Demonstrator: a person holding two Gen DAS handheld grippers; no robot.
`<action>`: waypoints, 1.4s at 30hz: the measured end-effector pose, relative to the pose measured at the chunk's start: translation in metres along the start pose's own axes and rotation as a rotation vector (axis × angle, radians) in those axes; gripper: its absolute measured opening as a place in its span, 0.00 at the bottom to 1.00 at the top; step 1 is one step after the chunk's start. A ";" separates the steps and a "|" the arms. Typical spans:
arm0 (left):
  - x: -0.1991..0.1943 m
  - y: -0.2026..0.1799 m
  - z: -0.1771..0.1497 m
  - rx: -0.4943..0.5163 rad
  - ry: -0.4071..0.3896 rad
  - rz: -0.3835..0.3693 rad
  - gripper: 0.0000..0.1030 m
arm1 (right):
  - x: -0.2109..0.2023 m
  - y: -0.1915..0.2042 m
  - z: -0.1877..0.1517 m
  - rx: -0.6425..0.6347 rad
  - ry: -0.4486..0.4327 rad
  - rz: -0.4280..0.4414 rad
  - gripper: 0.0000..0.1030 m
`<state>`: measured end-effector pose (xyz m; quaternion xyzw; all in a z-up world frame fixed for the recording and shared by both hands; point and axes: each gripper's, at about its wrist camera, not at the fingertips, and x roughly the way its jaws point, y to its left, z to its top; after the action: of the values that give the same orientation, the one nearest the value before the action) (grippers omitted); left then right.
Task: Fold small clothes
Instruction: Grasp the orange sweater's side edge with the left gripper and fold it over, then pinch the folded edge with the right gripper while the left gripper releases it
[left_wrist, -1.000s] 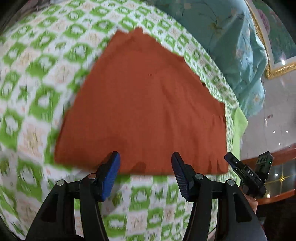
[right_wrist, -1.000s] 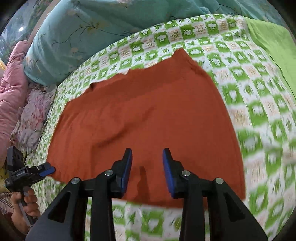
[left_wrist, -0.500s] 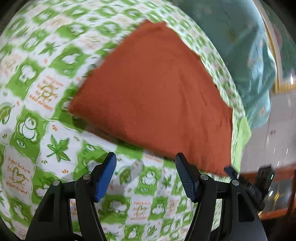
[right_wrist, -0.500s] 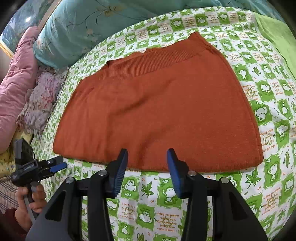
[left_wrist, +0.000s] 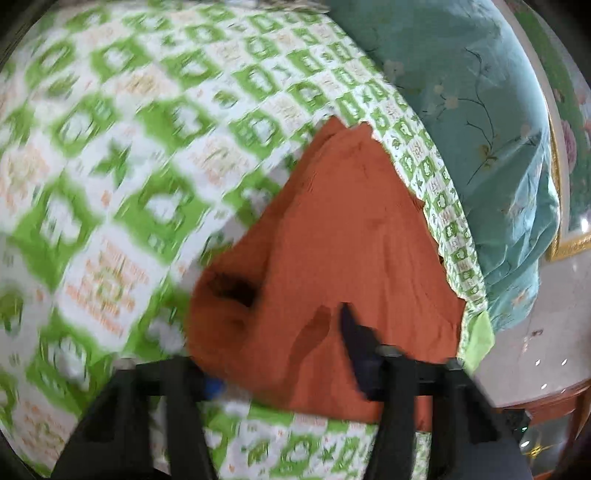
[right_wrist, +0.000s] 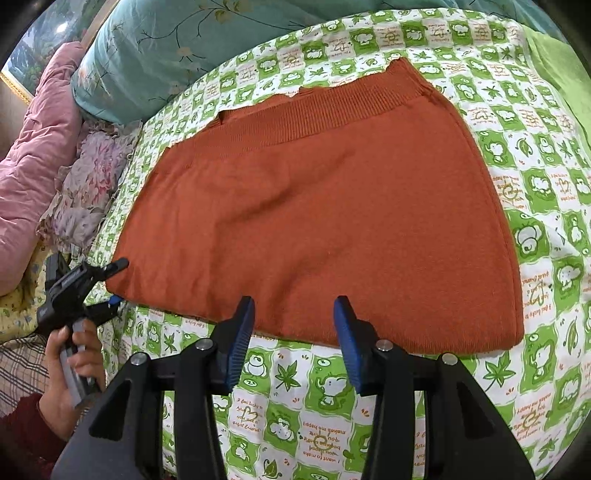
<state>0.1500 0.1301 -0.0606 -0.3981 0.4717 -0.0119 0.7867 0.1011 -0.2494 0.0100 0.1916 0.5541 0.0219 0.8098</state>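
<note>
Where orange skirt lies flat: green-checked bedsheet, teal pillow behind.

A bedroom in a home. A bed is spread with a green-and-white cartoon-print sheet; a teal floral quilt and a pink quilt are bunched at its far side. A gilt-framed picture hangs on the wall, beside pale glossy floor.

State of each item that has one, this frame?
orange knit garment: lying flat and unfolded, near left corner lifting.
left gripper: closing around that corner, one finger above and one below.
right gripper: open, empty, at the near hem.
</note>
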 end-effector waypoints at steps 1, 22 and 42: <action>0.001 -0.006 0.003 0.028 -0.003 0.013 0.18 | 0.000 -0.002 0.001 0.000 0.000 0.002 0.44; 0.088 -0.206 -0.104 0.623 0.179 -0.056 0.10 | 0.001 -0.065 0.071 0.144 -0.002 0.177 0.45; 0.063 -0.256 -0.118 0.809 0.145 -0.075 0.10 | 0.056 0.007 0.153 -0.037 0.032 0.327 0.14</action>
<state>0.1875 -0.1419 0.0286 -0.0717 0.4683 -0.2530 0.8435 0.2626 -0.2725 0.0101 0.2640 0.5280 0.1665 0.7898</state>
